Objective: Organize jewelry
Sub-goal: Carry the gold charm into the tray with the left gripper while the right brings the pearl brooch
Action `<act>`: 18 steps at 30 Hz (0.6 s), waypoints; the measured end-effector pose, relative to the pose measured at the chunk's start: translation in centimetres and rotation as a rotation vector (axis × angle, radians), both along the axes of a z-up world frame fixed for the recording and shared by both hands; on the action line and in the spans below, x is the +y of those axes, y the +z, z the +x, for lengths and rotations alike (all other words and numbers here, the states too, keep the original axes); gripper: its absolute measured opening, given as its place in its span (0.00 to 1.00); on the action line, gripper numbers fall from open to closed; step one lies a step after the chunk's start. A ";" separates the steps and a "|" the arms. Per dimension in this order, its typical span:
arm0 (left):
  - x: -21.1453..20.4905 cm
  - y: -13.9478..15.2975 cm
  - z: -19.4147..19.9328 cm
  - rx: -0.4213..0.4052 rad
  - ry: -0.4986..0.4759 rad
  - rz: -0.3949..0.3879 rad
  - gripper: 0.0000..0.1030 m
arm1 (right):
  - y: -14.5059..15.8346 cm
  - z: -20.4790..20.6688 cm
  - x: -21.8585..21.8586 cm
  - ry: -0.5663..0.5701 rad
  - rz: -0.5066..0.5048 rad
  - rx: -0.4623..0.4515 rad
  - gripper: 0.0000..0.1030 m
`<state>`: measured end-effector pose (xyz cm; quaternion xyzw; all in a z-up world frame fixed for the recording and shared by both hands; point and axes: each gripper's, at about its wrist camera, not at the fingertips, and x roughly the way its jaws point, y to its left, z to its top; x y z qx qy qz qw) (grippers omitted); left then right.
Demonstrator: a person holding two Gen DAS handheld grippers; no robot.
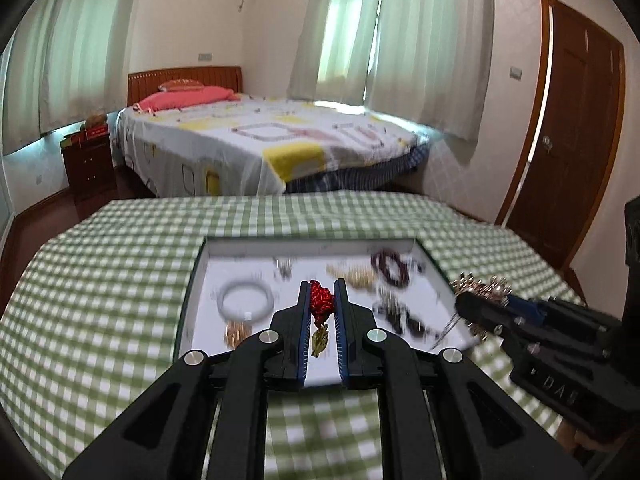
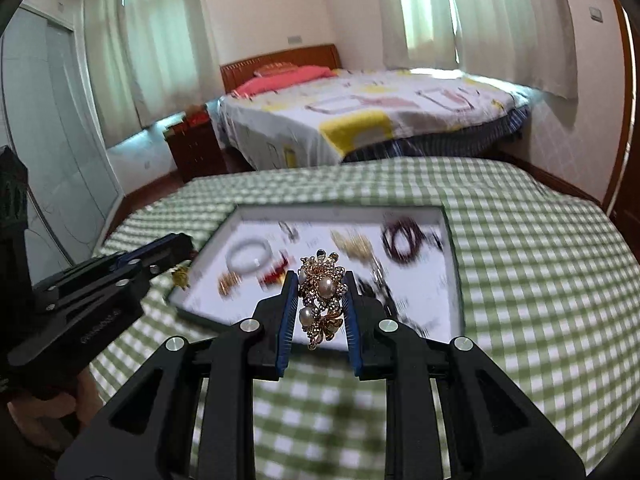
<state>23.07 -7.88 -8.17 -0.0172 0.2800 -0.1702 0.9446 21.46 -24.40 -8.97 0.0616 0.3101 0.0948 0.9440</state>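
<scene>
My left gripper (image 1: 322,285) is shut on a red knotted cord ornament (image 1: 321,300) with a gold charm (image 1: 319,342) hanging below it, held above the near edge of a white jewelry tray (image 1: 208,272). My right gripper (image 2: 322,276) is shut on a gold brooch with pearls (image 2: 322,292), also above the tray (image 2: 450,280). The right gripper (image 1: 480,292) shows at the right of the left wrist view, the left gripper (image 2: 180,244) at the left of the right wrist view. In the tray lie a pale bangle (image 1: 247,300), a dark beaded bracelet (image 1: 390,266) and gold chains (image 1: 352,274), blurred.
The tray rests on a table under a green checked cloth (image 1: 100,300). Beyond it stands a bed (image 1: 260,140) with a patterned sheet, a wooden nightstand (image 1: 88,164) at its left and a brown door (image 1: 576,120) at the right. A hand (image 2: 80,400) holds the left gripper.
</scene>
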 end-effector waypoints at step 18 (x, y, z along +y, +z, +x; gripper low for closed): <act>-1.0 -9.5 7.1 0.183 0.022 0.075 0.12 | -9.0 7.0 1.0 0.004 0.017 0.204 0.22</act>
